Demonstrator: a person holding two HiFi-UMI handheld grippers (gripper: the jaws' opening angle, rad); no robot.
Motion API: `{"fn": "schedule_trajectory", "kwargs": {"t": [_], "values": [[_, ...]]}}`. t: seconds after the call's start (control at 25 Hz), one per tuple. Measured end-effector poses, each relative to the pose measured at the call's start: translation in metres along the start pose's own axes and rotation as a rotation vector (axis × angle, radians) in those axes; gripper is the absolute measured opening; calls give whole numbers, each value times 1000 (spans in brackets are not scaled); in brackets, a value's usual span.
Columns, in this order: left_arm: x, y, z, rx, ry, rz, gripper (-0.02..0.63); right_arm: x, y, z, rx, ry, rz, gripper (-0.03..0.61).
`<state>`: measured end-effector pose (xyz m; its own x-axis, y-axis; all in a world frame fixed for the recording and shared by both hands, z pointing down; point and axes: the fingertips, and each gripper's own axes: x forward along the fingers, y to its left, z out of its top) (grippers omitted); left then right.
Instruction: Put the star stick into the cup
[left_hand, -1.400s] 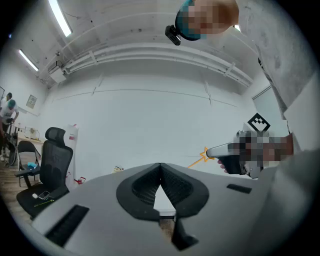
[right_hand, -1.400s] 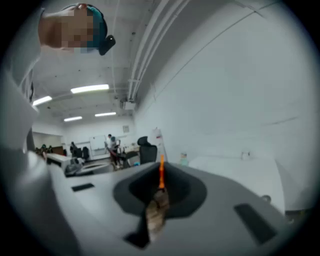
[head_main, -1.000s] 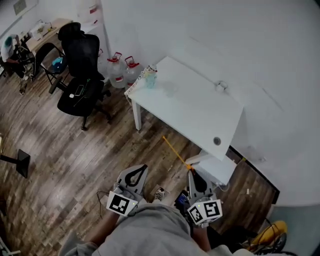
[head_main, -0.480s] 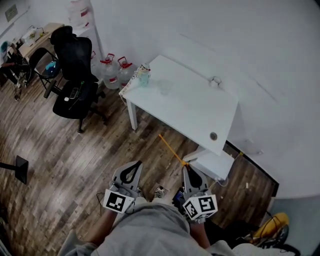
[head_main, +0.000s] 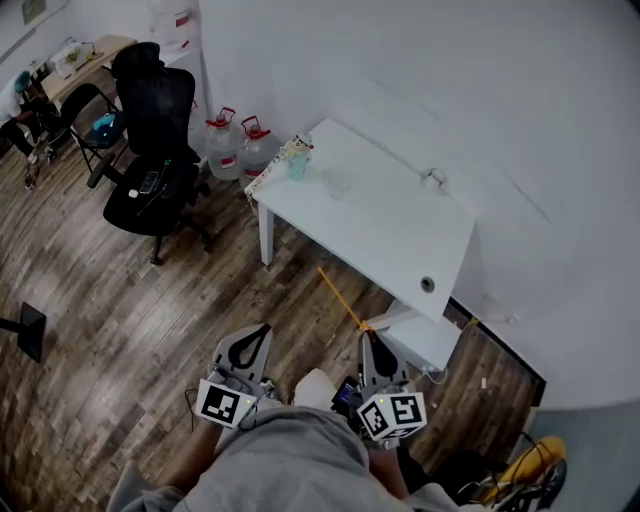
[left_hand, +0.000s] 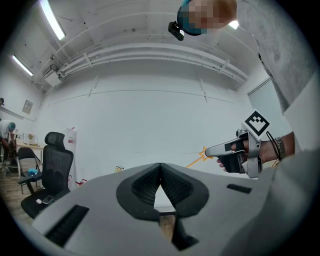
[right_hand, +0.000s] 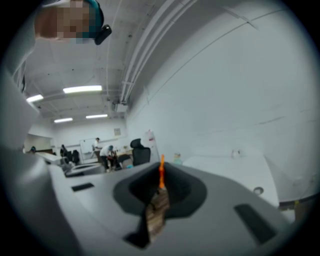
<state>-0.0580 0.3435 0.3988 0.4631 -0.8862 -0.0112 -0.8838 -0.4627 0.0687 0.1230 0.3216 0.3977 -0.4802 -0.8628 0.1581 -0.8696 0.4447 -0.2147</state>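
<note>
In the head view a small pale-blue cup (head_main: 298, 165) stands upright on the far left corner of the white table (head_main: 380, 225). My right gripper (head_main: 367, 338) is shut on the orange star stick (head_main: 340, 298), which points forward over the wooden floor toward the table. The left gripper view shows the stick's star tip (left_hand: 203, 153) sticking out of the right gripper (left_hand: 211, 149). In the right gripper view the stick (right_hand: 161, 175) rises between the jaws, with the cup (right_hand: 177, 159) far ahead. My left gripper (head_main: 252, 335) hangs beside it, shut and holding nothing.
A black office chair (head_main: 150, 130) and two water jugs (head_main: 228, 140) stand left of the table. A white box (head_main: 430, 340) sits on the floor under the table's near end. A small metal object (head_main: 433, 178) lies near the table's far edge. People sit at a desk (head_main: 60, 65) far left.
Both grippers have shifted a little to the left and down in the head view as the person moves. The stick stays in the right gripper.
</note>
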Motion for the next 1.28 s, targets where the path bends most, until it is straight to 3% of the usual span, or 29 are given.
{"fn": "schedule_trajectory", "kwargs": {"t": [0.56,1.0,1.28], "values": [[66,34,-4,-4,24,17,29,76,-46,4,11,43,9,44],[160,62,2,18,-11,65,29,168,-104,42,10,21,88,44],[227,49,7,8,-26,81,29,193,-155,50,-2,40,120,44]]}}
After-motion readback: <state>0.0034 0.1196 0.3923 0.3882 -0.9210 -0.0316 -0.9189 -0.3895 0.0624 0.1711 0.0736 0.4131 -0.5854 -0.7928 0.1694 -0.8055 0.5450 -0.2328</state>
